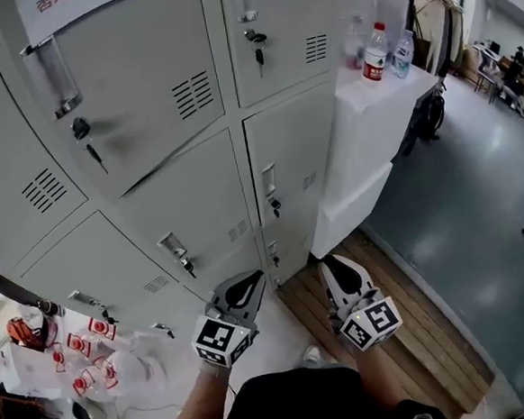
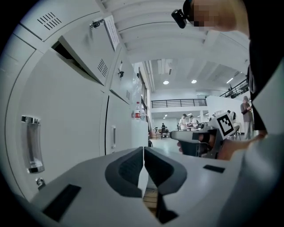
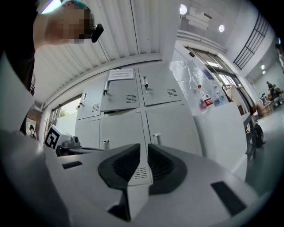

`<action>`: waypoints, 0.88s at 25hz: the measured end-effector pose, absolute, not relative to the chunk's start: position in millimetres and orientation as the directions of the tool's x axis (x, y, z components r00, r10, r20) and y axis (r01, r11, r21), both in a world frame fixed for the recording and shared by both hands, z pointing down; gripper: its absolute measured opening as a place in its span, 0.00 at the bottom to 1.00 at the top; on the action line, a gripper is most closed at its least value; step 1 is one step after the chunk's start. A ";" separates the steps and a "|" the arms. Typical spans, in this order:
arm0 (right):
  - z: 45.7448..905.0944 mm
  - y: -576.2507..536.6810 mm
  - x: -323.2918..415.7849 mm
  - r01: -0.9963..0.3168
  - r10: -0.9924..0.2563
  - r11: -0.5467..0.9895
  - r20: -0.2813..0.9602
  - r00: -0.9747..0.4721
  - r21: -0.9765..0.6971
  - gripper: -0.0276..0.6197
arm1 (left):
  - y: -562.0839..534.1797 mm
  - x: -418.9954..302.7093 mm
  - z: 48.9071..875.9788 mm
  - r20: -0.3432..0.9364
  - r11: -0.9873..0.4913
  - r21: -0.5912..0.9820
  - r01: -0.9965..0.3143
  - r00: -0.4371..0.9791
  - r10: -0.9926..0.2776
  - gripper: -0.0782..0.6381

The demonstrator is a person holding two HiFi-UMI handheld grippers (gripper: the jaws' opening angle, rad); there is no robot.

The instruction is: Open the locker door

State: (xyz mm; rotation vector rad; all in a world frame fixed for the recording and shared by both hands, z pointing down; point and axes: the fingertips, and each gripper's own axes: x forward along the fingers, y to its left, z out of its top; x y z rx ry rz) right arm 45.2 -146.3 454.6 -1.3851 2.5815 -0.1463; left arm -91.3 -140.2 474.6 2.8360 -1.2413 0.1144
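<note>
The grey locker bank (image 1: 197, 191) fills the head view. Its upper left door (image 1: 116, 80), with a chrome handle (image 1: 51, 74), a key in the lock (image 1: 81, 130) and a paper label, stands ajar and swung outward. The same door shows ajar in the left gripper view (image 2: 86, 55) and the right gripper view (image 3: 119, 95). My left gripper (image 1: 252, 279) and right gripper (image 1: 331, 264) hang low in front of the bottom lockers, apart from every door. Both are shut with nothing between the jaws (image 2: 143, 156) (image 3: 145, 156).
A white cabinet (image 1: 365, 142) stands right of the lockers with bottles (image 1: 375, 53) on top. A wooden platform (image 1: 389, 330) lies under my feet. A clear bag of red-and-white items (image 1: 84, 363) sits at lower left. Chairs and people are far right.
</note>
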 end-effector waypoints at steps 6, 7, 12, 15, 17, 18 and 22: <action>452.5 -187.5 80.7 -0.771 -0.798 0.602 -0.164 -0.579 -0.208 0.14 | -173.5 -54.8 469.6 0.083 -0.632 -0.014 -0.775 0.629 -0.773 0.14; 453.0 -192.1 82.9 -0.761 -0.788 0.616 -0.167 -0.592 -0.207 0.14 | -177.2 -50.5 471.3 0.088 -0.624 -0.014 -0.782 0.620 -0.779 0.14; 447.4 -213.8 80.7 -0.725 -0.744 0.668 -0.185 -0.642 -0.170 0.14 | -194.1 -36.9 468.6 0.100 -0.609 -0.038 -0.792 0.603 -0.791 0.14; 438.9 -224.8 74.6 -0.702 -0.722 0.691 -0.205 -0.660 -0.173 0.14 | -204.5 -43.1 463.4 0.095 -0.590 -0.050 -0.806 0.584 -0.806 0.14; 434.3 -229.6 66.1 -0.689 -0.706 0.708 -0.211 -0.676 -0.158 0.14 | -211.5 -47.5 457.0 0.084 -0.582 -0.057 -0.811 0.577 -0.812 0.14; 432.7 -231.9 61.3 -0.684 -0.699 0.714 -0.214 -0.683 -0.150 0.14 | -215.1 -49.0 453.8 0.078 -0.582 -0.062 -0.811 0.577 -0.813 0.14; 431.9 -241.1 43.9 -0.675 -0.693 0.720 -0.218 -0.687 -0.161 0.14 | -228.0 -53.0 449.5 0.072 -0.596 -0.068 -0.800 0.592 -0.803 0.14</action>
